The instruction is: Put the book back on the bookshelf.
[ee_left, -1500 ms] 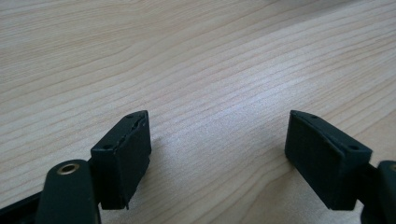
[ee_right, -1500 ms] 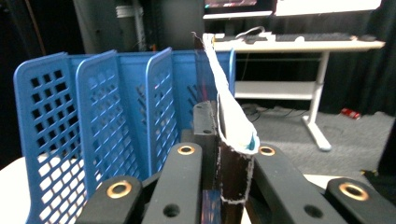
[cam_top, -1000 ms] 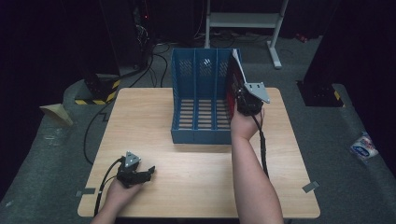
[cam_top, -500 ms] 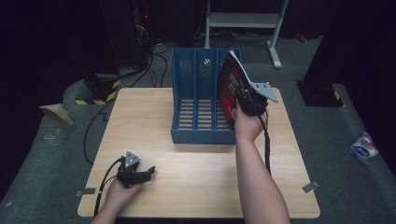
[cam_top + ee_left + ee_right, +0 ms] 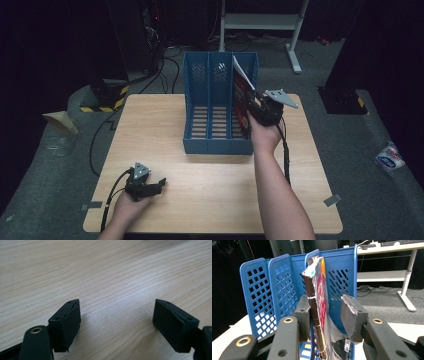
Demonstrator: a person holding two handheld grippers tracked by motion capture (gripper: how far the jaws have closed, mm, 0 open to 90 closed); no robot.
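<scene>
Dark room, cables all over the floor, and a light wooden table [image 5: 210,200] with a blue three-slot magazine file [image 5: 220,107] on it. A red-covered book [image 5: 318,310] stands upright in the rightmost slot, tilted a bit. The right gripper [image 5: 327,315] has its jaws apart around it: one pad touching the spine, the other clear of the cover. Looks thin, light and floppy with glossy covers, so I'd pinch near the stiff spine. The left gripper [image 5: 116,322] sits on the table, wide open, holding nothing.

Crumpled packet [image 5: 389,156] (white, blue-marked) on floor [image 5: 380,125]
</scene>
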